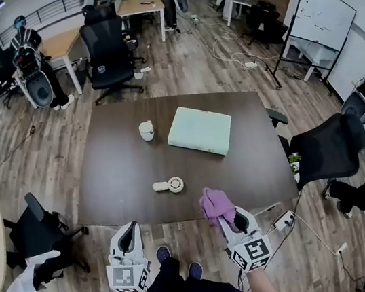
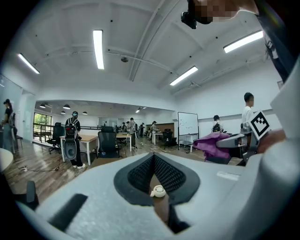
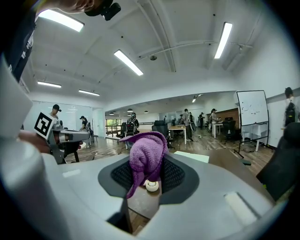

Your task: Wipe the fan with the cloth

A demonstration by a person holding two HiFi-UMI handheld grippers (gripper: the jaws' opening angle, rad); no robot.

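The right hand-held gripper is clamped on the bunched purple knitted cloth, which stands up above its jaws. The left hand-held gripper has its jaws together, holding nothing. The small white round fan lies flat near the front edge of the dark brown counter, ahead of both grippers.

Step in hand: approach.
- Lower the cloth onto the fan's round head.
- Pin the fan's stub handle with the left tips, since the light fan will probably slide.

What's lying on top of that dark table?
A small white fan, a white cup-like object and a pale green pad. The purple cloth hides a bit of its near edge.
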